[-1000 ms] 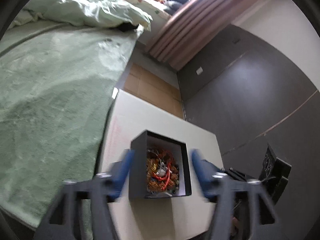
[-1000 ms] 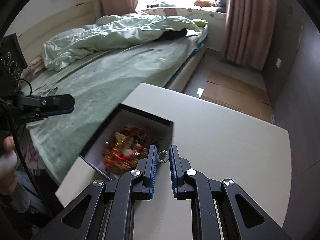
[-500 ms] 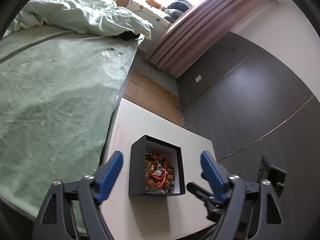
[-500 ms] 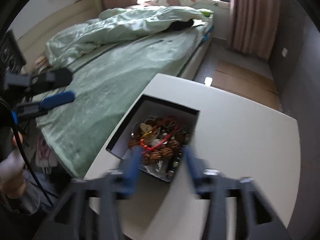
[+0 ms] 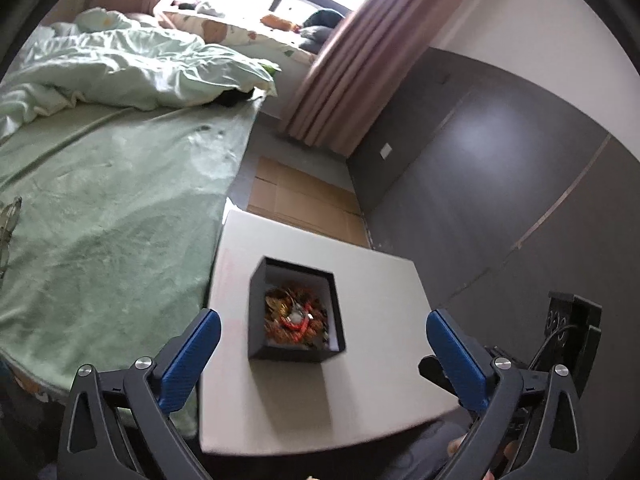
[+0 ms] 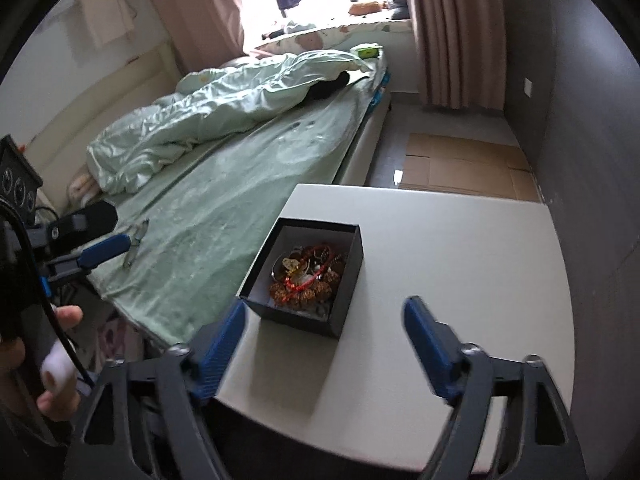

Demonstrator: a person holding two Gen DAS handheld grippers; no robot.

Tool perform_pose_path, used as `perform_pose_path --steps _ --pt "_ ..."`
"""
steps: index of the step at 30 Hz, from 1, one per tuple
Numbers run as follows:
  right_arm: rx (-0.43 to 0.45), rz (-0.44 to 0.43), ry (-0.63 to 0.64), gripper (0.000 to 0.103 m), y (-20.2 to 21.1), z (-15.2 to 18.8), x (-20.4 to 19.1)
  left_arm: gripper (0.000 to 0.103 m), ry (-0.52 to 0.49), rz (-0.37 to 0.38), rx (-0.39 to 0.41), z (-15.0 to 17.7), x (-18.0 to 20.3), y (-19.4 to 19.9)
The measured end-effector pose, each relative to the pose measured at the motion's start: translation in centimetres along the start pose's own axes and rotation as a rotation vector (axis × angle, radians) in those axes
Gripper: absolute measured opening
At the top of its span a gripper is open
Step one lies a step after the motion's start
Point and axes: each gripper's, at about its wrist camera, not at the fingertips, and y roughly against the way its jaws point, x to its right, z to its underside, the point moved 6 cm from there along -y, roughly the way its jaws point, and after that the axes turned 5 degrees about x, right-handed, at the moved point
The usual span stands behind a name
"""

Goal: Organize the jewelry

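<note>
Apparently unlabelled black box [image 6: 347, 304] holds jewelry [image 6: 308, 276]; both grippers spread.

Bare tabletop [image 6: 460, 248] around black box [image 6: 348, 280].

Matt black square cardboard box [image 6: 348, 276] on a smooth, matt white table top [image 6: 460, 248]; inside the box, a glossy tangle of red and amber beads [image 6: 308, 276]. Left of the table, a soft pale-green cloth bedspread [image 6: 224, 216]; beyond the table, flat brown cardboard sheets [image 6: 460, 164].

Pale table [image 6: 460, 248] beside the bed, a black open box [image 6: 348, 280] of jewelry on it
</note>
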Motion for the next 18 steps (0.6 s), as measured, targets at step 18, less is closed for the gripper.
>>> perform_pose_path --steps 18 --pt "0.122 0.066 -0.124 0.099 9.5 4.8 0.6 0.103 -0.235 -0.096 0.054 5.0 5.0 7.0"
